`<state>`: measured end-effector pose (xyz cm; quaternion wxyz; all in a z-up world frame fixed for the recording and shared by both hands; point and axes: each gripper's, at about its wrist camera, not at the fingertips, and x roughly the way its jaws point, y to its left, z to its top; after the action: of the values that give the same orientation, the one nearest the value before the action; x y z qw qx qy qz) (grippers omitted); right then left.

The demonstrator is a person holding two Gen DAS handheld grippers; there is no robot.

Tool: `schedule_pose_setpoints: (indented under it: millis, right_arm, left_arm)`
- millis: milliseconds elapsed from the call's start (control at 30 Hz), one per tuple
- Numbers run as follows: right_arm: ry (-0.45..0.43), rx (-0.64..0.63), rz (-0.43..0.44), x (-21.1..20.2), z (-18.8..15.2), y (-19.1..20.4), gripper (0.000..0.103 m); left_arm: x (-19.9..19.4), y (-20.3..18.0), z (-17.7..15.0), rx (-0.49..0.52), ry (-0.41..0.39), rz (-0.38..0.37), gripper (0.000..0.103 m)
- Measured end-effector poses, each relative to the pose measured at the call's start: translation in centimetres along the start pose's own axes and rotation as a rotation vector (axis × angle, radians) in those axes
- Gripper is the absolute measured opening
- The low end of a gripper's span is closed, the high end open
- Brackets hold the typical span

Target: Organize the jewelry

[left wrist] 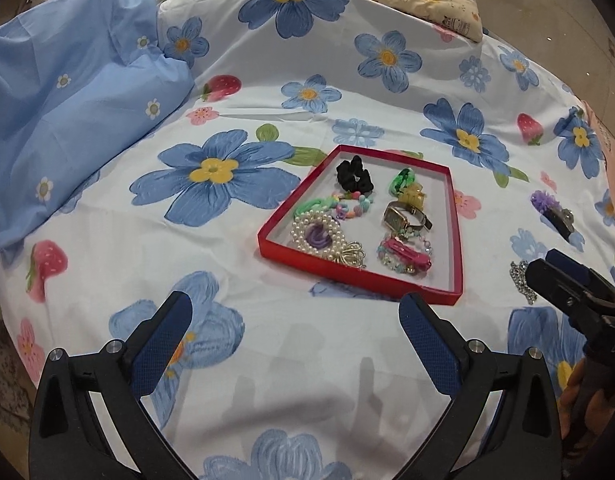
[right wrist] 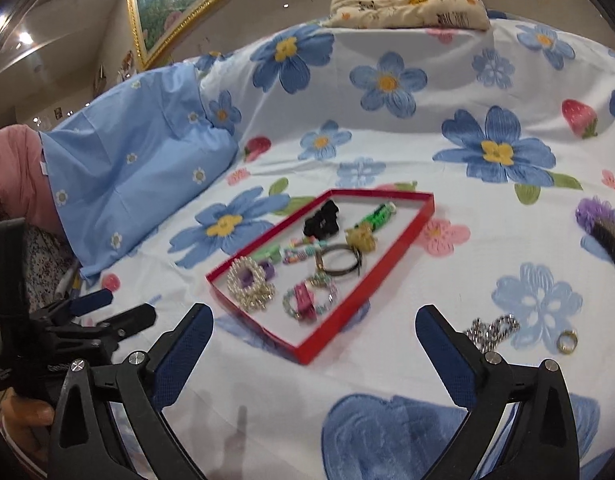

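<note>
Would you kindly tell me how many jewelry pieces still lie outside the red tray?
3: a silver chain by the right gripper, a ring beside it, and a purple hair comb farther right of the red tray.

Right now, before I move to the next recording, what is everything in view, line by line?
Shallow red cardboard tray: one, red rim, on the bedspread.
Black fabric scrunchie: one, tray's far end.
Green hair tie: one, far right of tray.
Yellow claw clip: one, beside the green tie.
Gold-faced wristwatch: one, mid-right of tray.
Pearl bead bracelet: one, white, near-left of tray.
Pink hair clip: one, near-right of tray.
Silver chain: one, outside tray.
Gold ring: one, beside chain.
Purple flower comb: one, far right.
Floral bedspread: white, blue.
Left gripper: open.
Right gripper: open.
</note>
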<state>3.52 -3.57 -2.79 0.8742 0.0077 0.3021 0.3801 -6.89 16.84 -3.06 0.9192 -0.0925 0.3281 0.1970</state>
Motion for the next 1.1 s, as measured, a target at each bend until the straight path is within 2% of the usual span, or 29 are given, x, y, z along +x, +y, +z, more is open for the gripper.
schedule_pose_setpoints:
  millis: [267,600,1100]
  right_arm:
    - [-0.003,-0.006,-0.016,0.1,-1.5,0.0,0.102]
    - [-0.014,-0.002,-0.017,-0.1,-1.4,-0.1,0.102]
    - [-0.013,-0.01,-0.017,0.0,-1.3,0.1,0.102]
  left_arm:
    - [-0.2,-0.4,-0.4,0.017,-0.01,0.015,0.103]
    - [-0.2,-1.1,-0.3,0.056,-0.009,0.039,0.103]
    - [-0.3,-1.0,-0.3,0.053,-0.015,0.042,0.103]
